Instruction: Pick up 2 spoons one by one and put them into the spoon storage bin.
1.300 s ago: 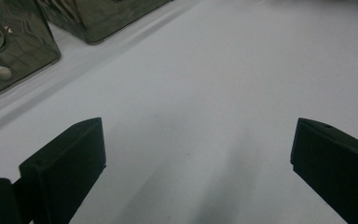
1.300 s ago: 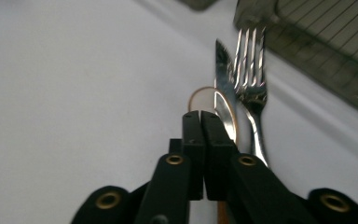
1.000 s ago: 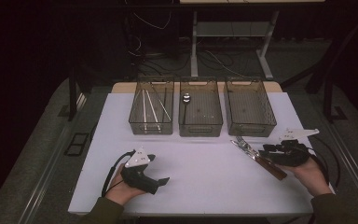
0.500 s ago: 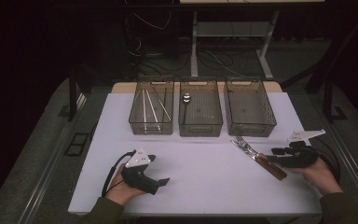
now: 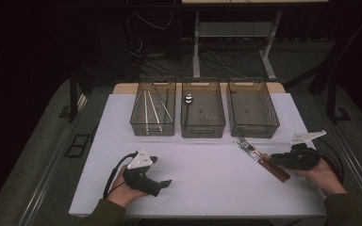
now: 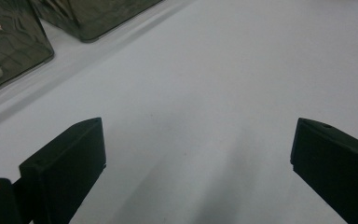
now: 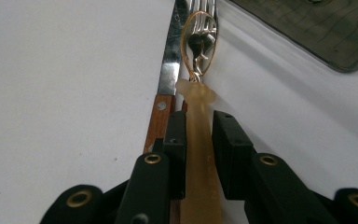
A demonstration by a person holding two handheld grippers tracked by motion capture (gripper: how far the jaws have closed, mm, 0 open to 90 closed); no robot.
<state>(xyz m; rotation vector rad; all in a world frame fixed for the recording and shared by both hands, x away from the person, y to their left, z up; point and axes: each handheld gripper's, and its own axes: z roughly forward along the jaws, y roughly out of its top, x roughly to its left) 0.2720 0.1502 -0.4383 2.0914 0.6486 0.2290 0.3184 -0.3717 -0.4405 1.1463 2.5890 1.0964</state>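
Observation:
A spoon (image 7: 198, 44) with a pale tan handle lies on the white table (image 5: 207, 174) beside a wooden-handled knife (image 7: 167, 65) and a fork (image 7: 204, 5). My right gripper (image 7: 199, 122) has just been closing, and its pads now press on the spoon's handle from both sides. In the high view this cutlery (image 5: 259, 157) lies in front of the right bin, with my right gripper (image 5: 277, 160) at its near end. My left gripper (image 5: 164, 183) rests on the table at the front left, and its jaws (image 6: 196, 154) stand wide open with nothing between them.
Three clear bins stand in a row at the back: the left bin (image 5: 153, 127) holds thin sticks, the middle bin (image 5: 202, 129) holds a spoon (image 5: 187, 98), and the right bin (image 5: 253, 128) looks empty. Bare white table lies between my two hands.
My right hand has sunk a little toward the table and shifted slightly right, and its jaws have narrowed onto the spoon handle. The left hand has stayed still.

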